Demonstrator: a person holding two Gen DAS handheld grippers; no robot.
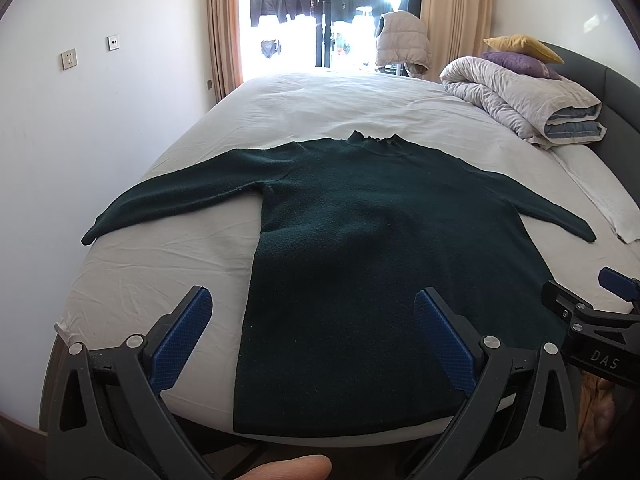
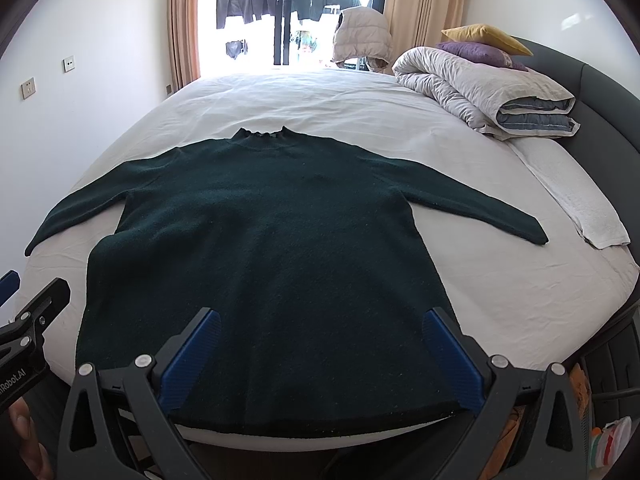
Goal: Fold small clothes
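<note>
Left claw (image 1: 312, 334): spread wide, empty, above sweater's hem.
Right claw (image 2: 320, 354): spread wide, empty.
Sweater (image 2: 264, 248): one, flat on bed (image 2: 500, 280), two sleeves outspread, hem at near edge.

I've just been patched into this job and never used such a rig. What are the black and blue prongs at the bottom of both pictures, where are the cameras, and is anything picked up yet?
There is no robot arm here: a person carries a hand-held gripper in each hand, and each gripper has a fisheye camera looking forward along its two fingers. The prongs are those fingers, black with blue pads. One picture is from the left gripper, the other from the right gripper; each also glimpses the other at its edge. Both pairs of jaws stand wide open and hold nothing.

In front lies a dark green sweater, spread flat on the white bed sheet, sleeves out, collar at the far side, hem nearest you. A rolled duvet with a yellow pillow and a purple pillow sits far right. No fold has been made.
</note>
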